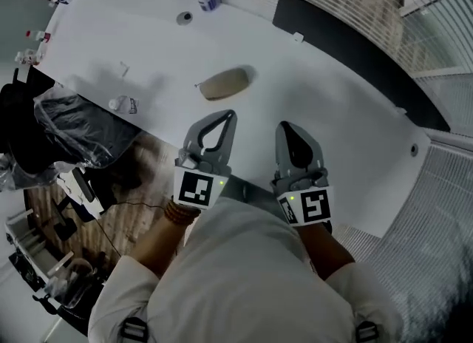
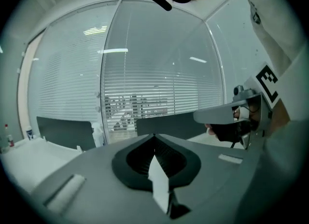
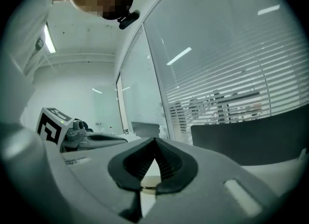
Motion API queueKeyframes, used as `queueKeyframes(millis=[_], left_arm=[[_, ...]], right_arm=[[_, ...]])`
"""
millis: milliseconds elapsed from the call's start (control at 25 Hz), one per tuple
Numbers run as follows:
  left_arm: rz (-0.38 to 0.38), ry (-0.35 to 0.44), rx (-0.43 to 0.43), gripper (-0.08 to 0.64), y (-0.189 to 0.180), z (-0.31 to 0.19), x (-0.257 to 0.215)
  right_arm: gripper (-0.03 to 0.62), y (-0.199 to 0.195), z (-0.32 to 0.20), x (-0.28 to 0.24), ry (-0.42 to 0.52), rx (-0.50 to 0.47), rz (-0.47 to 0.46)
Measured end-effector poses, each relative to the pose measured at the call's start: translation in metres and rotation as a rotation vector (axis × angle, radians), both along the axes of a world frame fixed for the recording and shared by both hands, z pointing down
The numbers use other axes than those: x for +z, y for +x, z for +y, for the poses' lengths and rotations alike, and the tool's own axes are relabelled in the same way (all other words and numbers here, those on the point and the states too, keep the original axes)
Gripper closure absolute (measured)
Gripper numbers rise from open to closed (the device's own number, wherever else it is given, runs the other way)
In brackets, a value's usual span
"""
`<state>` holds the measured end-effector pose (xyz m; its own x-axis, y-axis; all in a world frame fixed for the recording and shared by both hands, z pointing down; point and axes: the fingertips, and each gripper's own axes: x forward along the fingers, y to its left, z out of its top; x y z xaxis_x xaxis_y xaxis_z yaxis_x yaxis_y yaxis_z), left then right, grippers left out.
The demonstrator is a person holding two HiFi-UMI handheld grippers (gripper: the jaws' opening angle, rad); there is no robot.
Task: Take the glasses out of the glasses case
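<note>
White sleeves (image 1: 118,297), grey hand-held grippers (image 1: 230,114) (image 1: 284,126) — b/w cubes (image 1: 198,188)

Tan glasses case (image 1: 224,83); white table (image 1: 332,112); grey left gripper (image 1: 230,116), black-white square marker

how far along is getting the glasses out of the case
Nothing looks done: the glasses case lies closed on the table. In hand: nothing; the left hand-held gripper and right hand-held gripper are shut, empty, short of it. Remaining: open it, lift glasses out.
</note>
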<state>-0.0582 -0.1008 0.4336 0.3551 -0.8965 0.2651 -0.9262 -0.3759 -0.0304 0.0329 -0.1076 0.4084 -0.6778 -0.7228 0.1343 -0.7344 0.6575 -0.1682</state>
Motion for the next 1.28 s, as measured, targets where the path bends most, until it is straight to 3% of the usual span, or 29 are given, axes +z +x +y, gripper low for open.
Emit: queueKeyframes(millis=[80,160,240,400,520,680,800,1000,1200,1280], left_arm=[[-0.059,-0.031,0.021,0.558,-0.011,-0.008,0.026],[-0.144,-0.079,0.057,0.429,-0.02,-0.014,0.061],[-0.231,-0.135,0.091,0.362,-0.028,-0.017,0.098],[-0.394,-0.23,0.171,0.319,-0.043,-0.033,0.157],[-0.543,-0.259,0.258,0.236,-0.052,-0.051,0.202],[-0.677,-0.305,0.358,0.213,-0.057,-0.055,0.248],[-0.719,-0.317,0.407,0.207,-0.059,-0.056,0.264],[-0.727,-0.302,0.431,0.221,-0.061,-0.061,0.266],[-0.716,-0.296,0.447,0.23,-0.063,-0.062,0.261],[-0.712,-0.29,0.448,0.232,-0.062,-0.062,0.259]], right_arm=[[0.592,-0.015,-0.006,0.017,-0.01,-0.022,0.012],[0.592,-0.028,-0.008,0.037,-0.037,-0.037,0.027],[0.592,-0.037,-0.007,0.056,-0.079,-0.054,0.051],[0.592,-0.052,-0.011,0.091,-0.137,-0.095,0.108],[0.592,-0.066,-0.022,0.12,-0.149,-0.123,0.142],[0.592,-0.081,-0.027,0.147,-0.168,-0.162,0.187],[0.592,-0.09,-0.03,0.159,-0.168,-0.174,0.203],[0.592,-0.098,-0.03,0.178,-0.178,-0.187,0.234],[0.592,-0.114,-0.03,0.234,-0.208,-0.265,0.457],[0.592,-0.121,-0.036,0.253,-0.204,-0.281,0.506]])
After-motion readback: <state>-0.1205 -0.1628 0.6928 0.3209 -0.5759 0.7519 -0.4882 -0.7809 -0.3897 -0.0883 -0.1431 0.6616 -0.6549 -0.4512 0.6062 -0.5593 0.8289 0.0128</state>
